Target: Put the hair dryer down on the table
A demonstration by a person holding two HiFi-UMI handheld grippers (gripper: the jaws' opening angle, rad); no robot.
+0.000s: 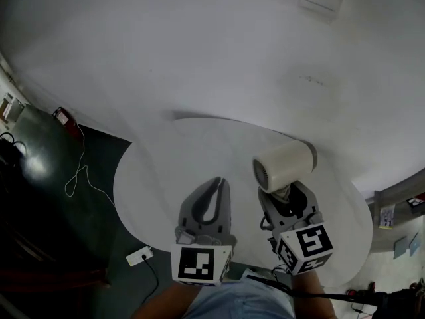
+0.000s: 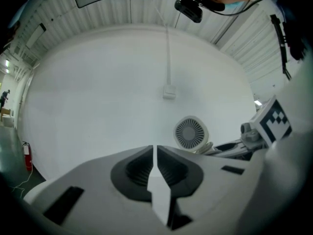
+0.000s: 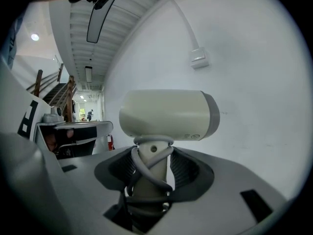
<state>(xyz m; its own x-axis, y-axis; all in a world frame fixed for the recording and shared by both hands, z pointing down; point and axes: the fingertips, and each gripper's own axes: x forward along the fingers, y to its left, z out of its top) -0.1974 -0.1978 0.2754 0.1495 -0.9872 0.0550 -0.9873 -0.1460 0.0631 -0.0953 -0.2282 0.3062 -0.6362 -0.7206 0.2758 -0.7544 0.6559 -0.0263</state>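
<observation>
My right gripper (image 1: 287, 201) pinches the hair dryer (image 1: 282, 165) by its handle over the table's (image 1: 166, 171) near edge, ready to lower; my left gripper (image 1: 211, 198) is pressed together, empty.

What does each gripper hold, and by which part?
The right gripper holds the hair dryer by its cord-wrapped handle; the left gripper holds nothing.

Lower end of the hair dryer (image 3: 166, 116) handle buried in the right gripper (image 3: 152, 156), near edge of the table (image 1: 153, 178) behind the left gripper (image 1: 216, 183), corridor figure (image 3: 89, 114) too small to tell

Right gripper (image 1: 286, 202) clamps dryer (image 1: 284, 165) handle, barrel over round white table (image 1: 166, 165); left gripper (image 1: 216, 185) alongside, jaws together, empty.
</observation>
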